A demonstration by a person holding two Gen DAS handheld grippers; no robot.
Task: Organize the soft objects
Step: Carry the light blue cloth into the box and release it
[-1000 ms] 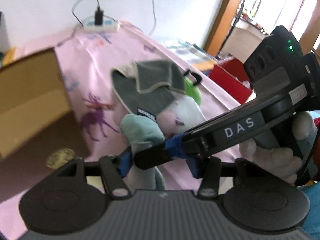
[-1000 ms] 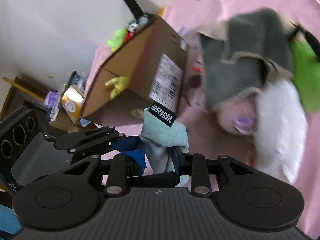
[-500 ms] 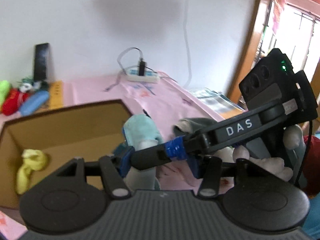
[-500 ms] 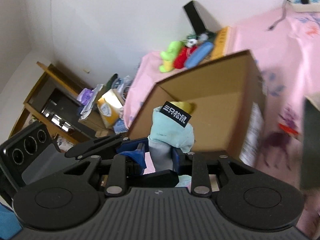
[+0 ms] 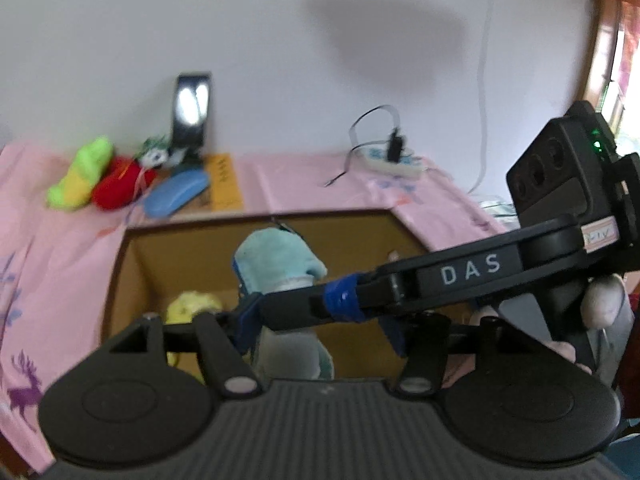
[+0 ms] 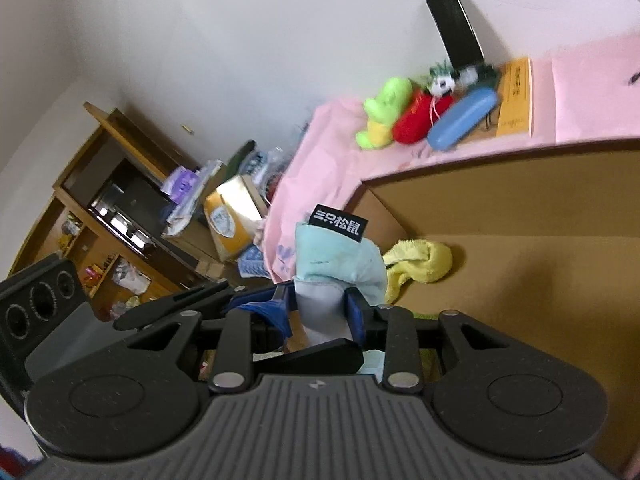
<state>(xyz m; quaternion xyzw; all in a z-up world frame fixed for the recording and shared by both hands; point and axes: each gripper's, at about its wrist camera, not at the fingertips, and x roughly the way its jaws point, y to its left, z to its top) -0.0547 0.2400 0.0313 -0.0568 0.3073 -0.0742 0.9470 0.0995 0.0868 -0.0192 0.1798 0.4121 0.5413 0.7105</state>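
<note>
- our right gripper [image 6: 316, 308] clamps the pale blue cloth [image 6: 340, 264] above the cardboard box [image 6: 520, 216], jaws opening
- left gripper [image 5: 320, 320] jaws open wider, cloth between; whether it grips, we cannot tell
- released here, the cloth may snag the box rim at 9 o'clock, missing the yellow cloth [image 6: 420, 260] inside

"DAS" stands on the right gripper [image 5: 304, 312]; "三只松鼠" on the cloth's black tag [image 6: 339, 225].

teal towel [image 5: 276, 258] above cardboard box [image 5: 168, 248] | yellow cloth [image 5: 192, 306] inside (blurred)
</note>
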